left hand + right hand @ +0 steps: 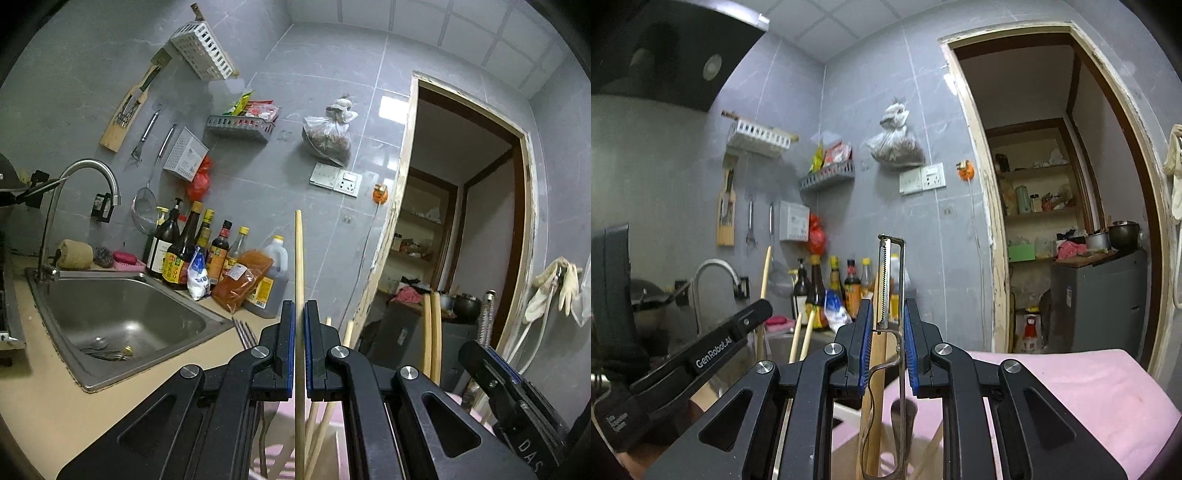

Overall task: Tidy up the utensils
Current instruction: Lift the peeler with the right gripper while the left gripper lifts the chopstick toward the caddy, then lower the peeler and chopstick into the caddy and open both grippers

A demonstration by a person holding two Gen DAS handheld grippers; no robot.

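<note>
Risk sits mostly in the left gripper [299, 317], whose blue-padded jaws are pressed almost together on a single pale wooden chopstick [298, 258] standing upright between them; a thin round stick pinched at one point could pivot or slip through, likely if it knocks the other chopsticks [321, 424] already leaning in the pink plastic utensil holder [1071, 387] below. The right gripper [885, 321] is closed to a narrow gap on a metal wire-framed peeler with a serrated blade and a wooden handle [886, 280], held upright over the same pink holder; the bent wire frame (springy, and uneven under the pads) may twist in the grip, and the two tools, close side by side, could foul each other on the way down. Whether either item has touched the holder's floor cannot be told. The holder stands on a beige countertop [44, 387] beside a stainless steel sink [122, 314] with a few pieces of cutlery in it. Behind are grey wall tiles, a row of dark sauce bottles [192, 254], hanging racks, and an open wood-framed doorway [1052, 184] to a pantry.
</note>
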